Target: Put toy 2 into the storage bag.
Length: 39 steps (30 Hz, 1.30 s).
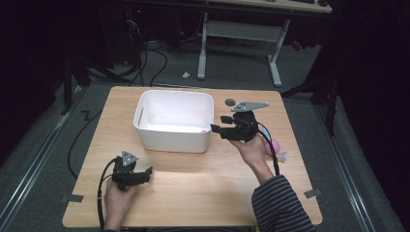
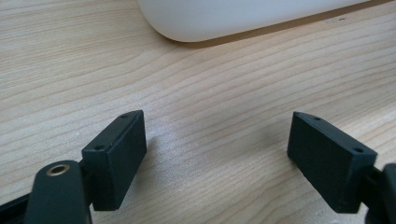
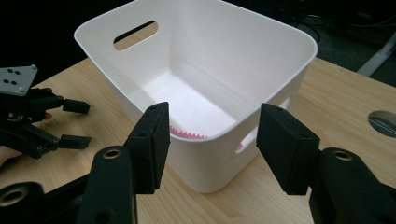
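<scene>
Right now the white rectangular plastic bin (image 1: pixel 174 121) with cut-out handle slots sits on the light wooden table (image 1: pixel 193 193), toward its far side, and serves as landmark. Right gripper (image 1: pixel 216 129) hovers just beside the bin's right wall, at rim height, pointing toward it; jaws spread, nothing between the pads. Right gripper view looks over the near rim (image 3: pixel 233 126) into the bin, where a pink toothed-edge item (image 3: pixel 187 134) lies on the floor against that wall; can't tell what it is. Left gripper (image 1: pixel 147 171) rests low on the table, in front of the bin's left corner and a bit apart from it; jaws wide apart, bare wood between them, bin's rounded base (image 2: pixel 224 18) ahead. A pink ball-like object (image 1: pixel 273 147) lies on the table, right of the bin, behind the right hand (image 1: pixel 251 147).
</scene>
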Motion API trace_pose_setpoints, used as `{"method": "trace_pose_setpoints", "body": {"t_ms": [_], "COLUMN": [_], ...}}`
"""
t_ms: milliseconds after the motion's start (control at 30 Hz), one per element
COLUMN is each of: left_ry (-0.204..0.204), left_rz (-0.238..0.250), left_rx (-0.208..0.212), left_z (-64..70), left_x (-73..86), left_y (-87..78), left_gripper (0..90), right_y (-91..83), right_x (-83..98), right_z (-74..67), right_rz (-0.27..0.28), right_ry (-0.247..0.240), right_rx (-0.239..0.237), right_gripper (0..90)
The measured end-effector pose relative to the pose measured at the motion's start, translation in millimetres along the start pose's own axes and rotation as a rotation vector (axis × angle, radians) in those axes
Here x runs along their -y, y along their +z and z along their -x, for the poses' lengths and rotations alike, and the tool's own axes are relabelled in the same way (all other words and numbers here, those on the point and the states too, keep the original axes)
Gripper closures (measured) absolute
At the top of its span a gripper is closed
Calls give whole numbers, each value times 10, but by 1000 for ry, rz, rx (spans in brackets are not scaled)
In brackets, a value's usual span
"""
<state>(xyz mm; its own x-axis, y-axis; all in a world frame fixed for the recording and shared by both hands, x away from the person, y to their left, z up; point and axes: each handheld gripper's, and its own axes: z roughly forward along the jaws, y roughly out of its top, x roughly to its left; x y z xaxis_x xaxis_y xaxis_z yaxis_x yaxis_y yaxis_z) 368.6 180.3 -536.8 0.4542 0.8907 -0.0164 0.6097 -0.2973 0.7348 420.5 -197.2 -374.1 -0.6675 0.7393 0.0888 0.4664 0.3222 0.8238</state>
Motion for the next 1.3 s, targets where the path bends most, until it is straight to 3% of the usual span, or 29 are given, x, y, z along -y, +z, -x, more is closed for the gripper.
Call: {"method": "trace_pose_setpoints", "body": {"t_ms": [200, 733, 1000, 1300], "left_ry": [-1, -2, -1, -1], "left_rz": [1, 1, 1, 1], "left_rx": [-1, -2, -2, -2], "left_z": [1, 2, 2, 2], "left_x": [0, 0, -1, -1], "left_y": [0, 1, 1, 1], "left_gripper": [201, 203, 202, 202], "right_y": [-128, -423, -491, -551], "right_x": [93, 579, 744, 969], "right_z": [34, 211, 228, 293], "right_rz": [6, 6, 16, 21], "right_ry": [15, 89, 92, 130], "right_rx": [25, 113, 148, 171], "right_gripper": [452, 450, 449, 441]}}
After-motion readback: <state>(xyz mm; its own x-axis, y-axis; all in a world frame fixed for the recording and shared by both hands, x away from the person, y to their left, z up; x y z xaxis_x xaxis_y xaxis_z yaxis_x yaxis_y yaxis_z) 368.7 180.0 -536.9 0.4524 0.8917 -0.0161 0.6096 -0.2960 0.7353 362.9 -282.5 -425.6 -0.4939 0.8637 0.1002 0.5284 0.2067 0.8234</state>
